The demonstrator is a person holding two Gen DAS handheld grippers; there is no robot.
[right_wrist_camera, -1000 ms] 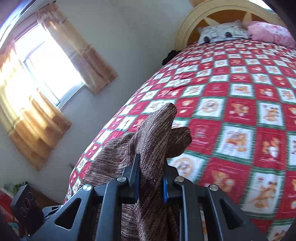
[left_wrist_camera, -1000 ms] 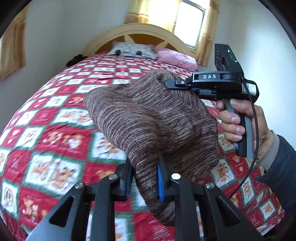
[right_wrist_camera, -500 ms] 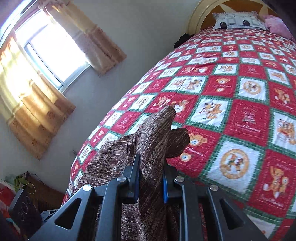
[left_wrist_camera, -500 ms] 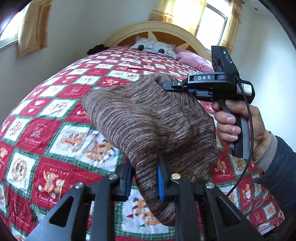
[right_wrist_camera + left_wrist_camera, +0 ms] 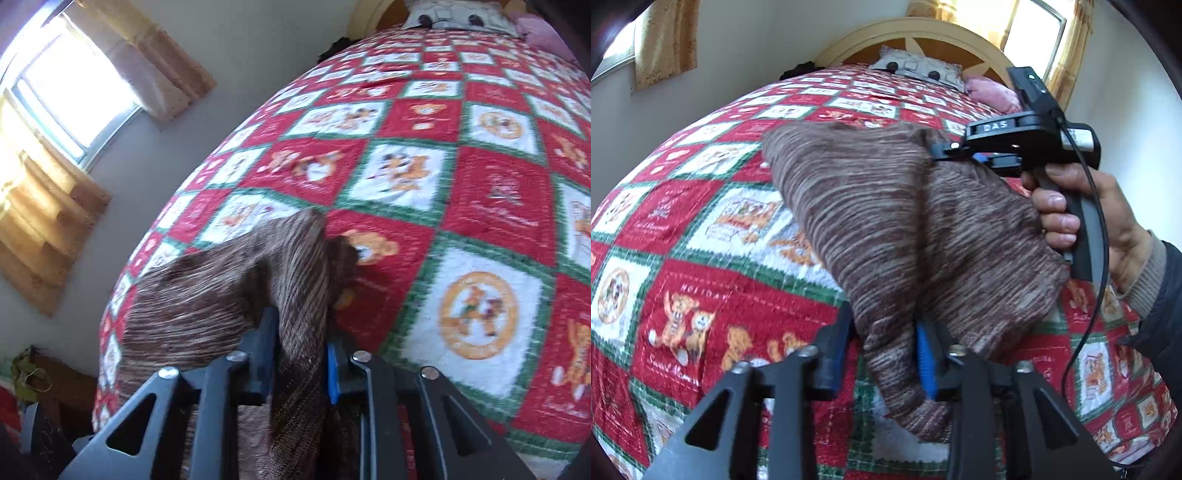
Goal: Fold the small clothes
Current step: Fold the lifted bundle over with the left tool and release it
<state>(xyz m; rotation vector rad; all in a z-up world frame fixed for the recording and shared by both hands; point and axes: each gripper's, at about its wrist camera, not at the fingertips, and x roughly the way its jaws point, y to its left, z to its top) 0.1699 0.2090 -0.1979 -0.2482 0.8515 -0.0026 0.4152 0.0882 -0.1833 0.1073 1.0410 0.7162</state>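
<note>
A brown striped knit garment (image 5: 886,221) hangs in the air above the bed, held by both grippers. My left gripper (image 5: 886,354) is shut on its near edge at the bottom of the left wrist view. My right gripper (image 5: 945,151), held in a hand, is shut on the far upper edge of the cloth. In the right wrist view the right gripper (image 5: 299,350) pinches a bunched fold of the garment (image 5: 221,288), which drapes off to the left. How the garment lies below the grippers is hidden.
The bed carries a red, white and green patchwork quilt (image 5: 701,221) with bear pictures. Pillows (image 5: 916,70) lie against the cream headboard (image 5: 923,33). Curtained windows (image 5: 74,92) are on the walls. Dark clutter (image 5: 29,380) sits on the floor by the bed.
Both grippers have lowered with the garment toward the quilt. The cloth has stretched out wider between them. Both grips are unchanged.
</note>
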